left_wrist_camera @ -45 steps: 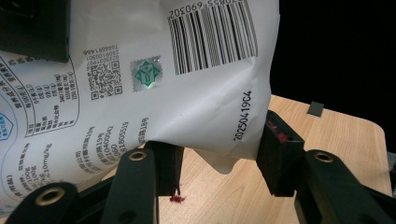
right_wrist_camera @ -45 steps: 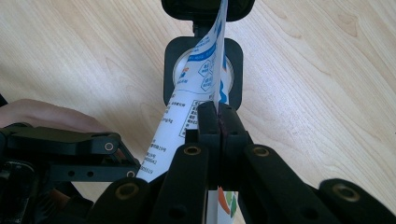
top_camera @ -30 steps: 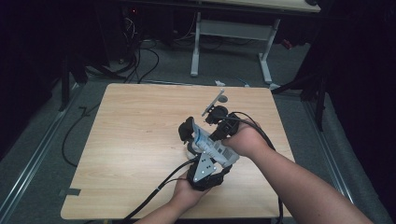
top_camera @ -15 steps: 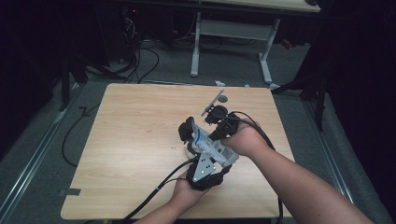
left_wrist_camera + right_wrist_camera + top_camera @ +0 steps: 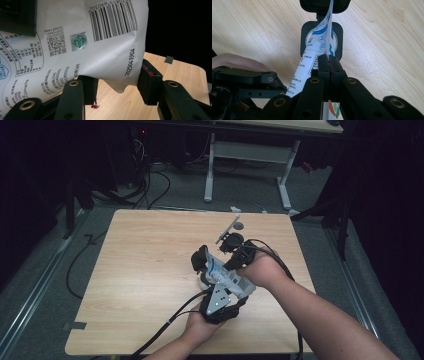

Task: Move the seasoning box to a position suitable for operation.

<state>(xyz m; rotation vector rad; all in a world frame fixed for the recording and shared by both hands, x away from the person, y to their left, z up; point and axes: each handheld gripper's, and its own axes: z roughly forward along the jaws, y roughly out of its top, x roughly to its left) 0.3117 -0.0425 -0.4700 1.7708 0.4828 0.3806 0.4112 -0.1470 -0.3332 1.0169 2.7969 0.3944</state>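
1. The wooden desk [image 5: 145,285] stood on a grey floor, with a second desk's white legs [image 5: 210,170] behind it.
2. Two forearms came in from the near edge, and both hands met over the right half of the desk.
3. A white printed pouch [image 5: 222,275] was held between the two grippers, raised above the wood near the middle of the desk's right half. In the left gripper view it showed a barcode, a small green seal and a printed date code.
4. The left gripper [image 5: 117,86] had its jaws partly closed across the pouch's lower corner, one pad on each side of the bag; the pads seemed to press on it, though the contact was hard to make out.
5. The right gripper [image 5: 329,65] had its jaws shut tight on a thin edge of the pouch, pinching the flat film between the pads.
6. A small grey round thing [image 5: 239,225] lay on the desk beyond the hands, near the far edge.
7. A small red mark [image 5: 95,106] showed on the wood under the left gripper.
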